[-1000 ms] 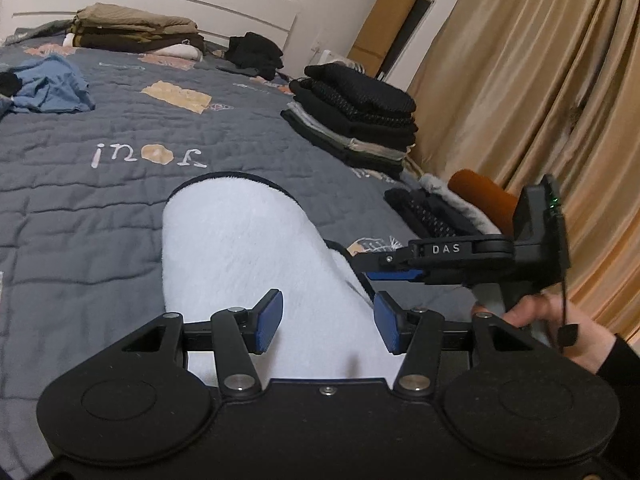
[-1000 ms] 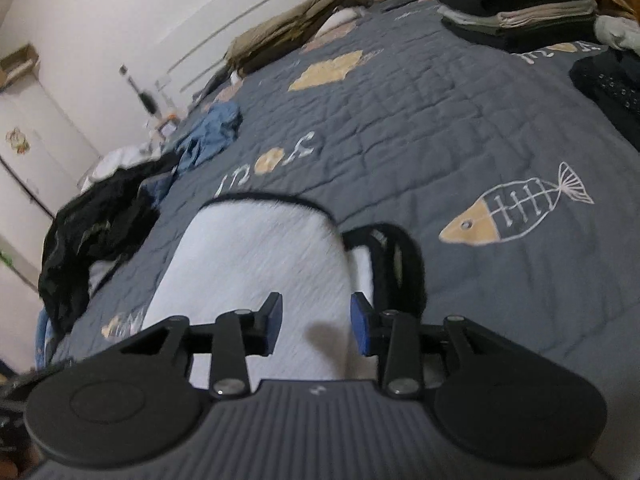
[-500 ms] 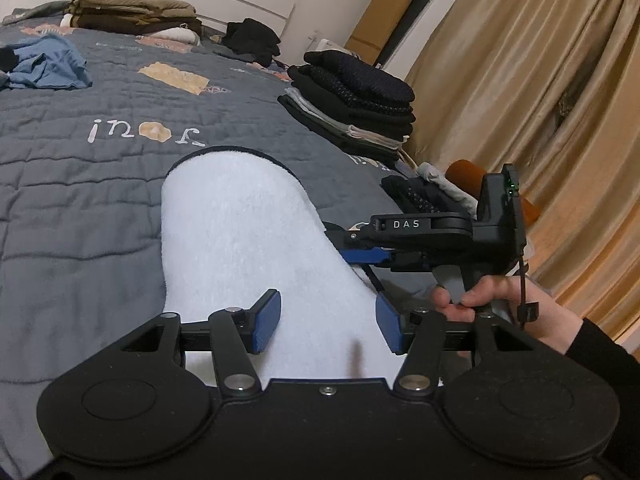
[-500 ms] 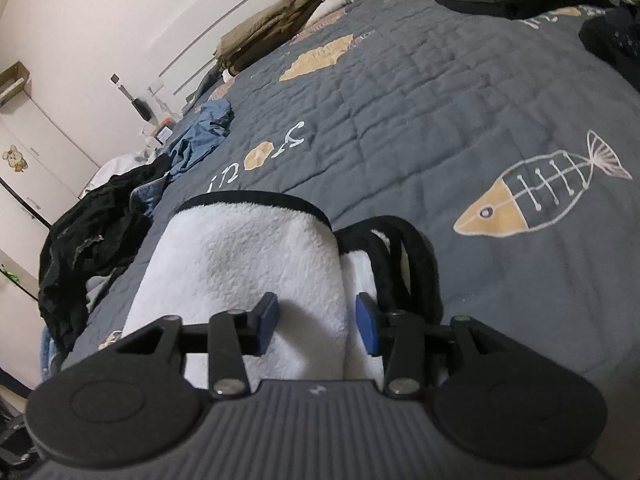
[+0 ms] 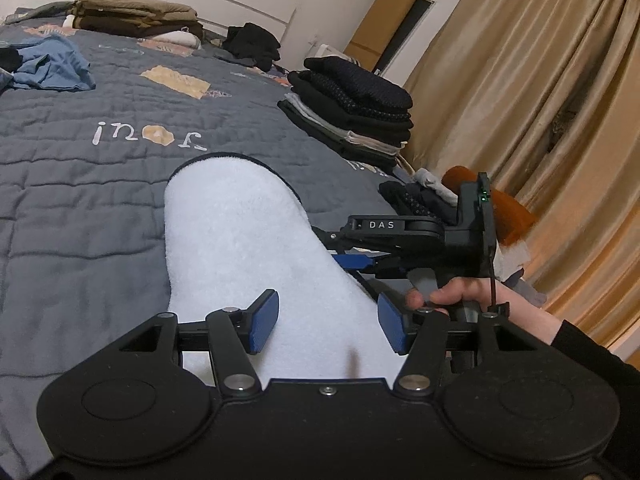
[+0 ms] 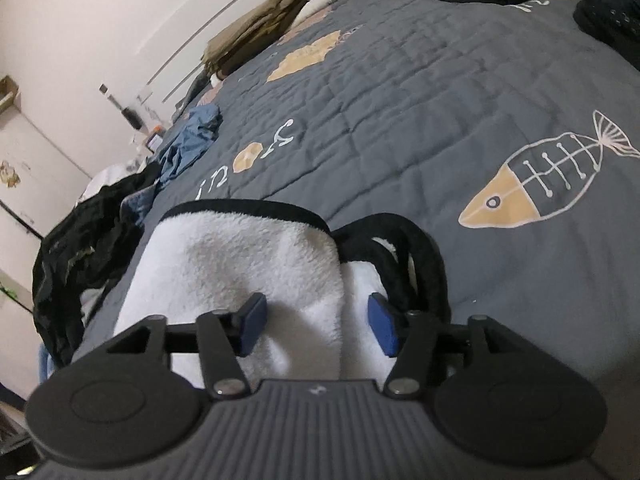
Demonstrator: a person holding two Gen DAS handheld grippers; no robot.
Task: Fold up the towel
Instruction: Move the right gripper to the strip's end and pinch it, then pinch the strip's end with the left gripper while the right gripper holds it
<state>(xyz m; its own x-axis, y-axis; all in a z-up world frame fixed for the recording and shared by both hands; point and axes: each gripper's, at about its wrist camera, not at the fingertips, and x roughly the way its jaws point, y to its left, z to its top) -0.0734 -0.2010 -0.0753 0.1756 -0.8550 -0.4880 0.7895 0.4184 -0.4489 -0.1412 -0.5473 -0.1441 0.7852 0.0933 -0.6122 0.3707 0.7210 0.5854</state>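
A folded white towel [image 5: 240, 240] with black trim lies on the grey quilt [image 5: 80, 184]. My left gripper [image 5: 326, 300] hovers open over its near end, and the blue pads do not press on the cloth. A hand [image 5: 460, 296] holds my right gripper [image 5: 340, 250] at the towel's right edge. In the right wrist view, the right gripper [image 6: 316, 304] is open just above the towel [image 6: 248, 256], its jaws astride the edge of the upper fold. A loose black-trimmed layer [image 6: 424, 256] sticks out to the right of that gripper.
A stack of dark folded clothes [image 5: 352, 108] sits at the bed's right side and a tan stack [image 5: 132, 12] by the headboard. A blue garment [image 5: 52, 64] and a black heap [image 6: 80, 248] lie to the left. Gold curtains [image 5: 540, 100] hang on the right.
The right gripper's jaws have spread wider and it has sunk closer to the towel, shifting left toward it in the left wrist view. The left gripper has stayed almost still.
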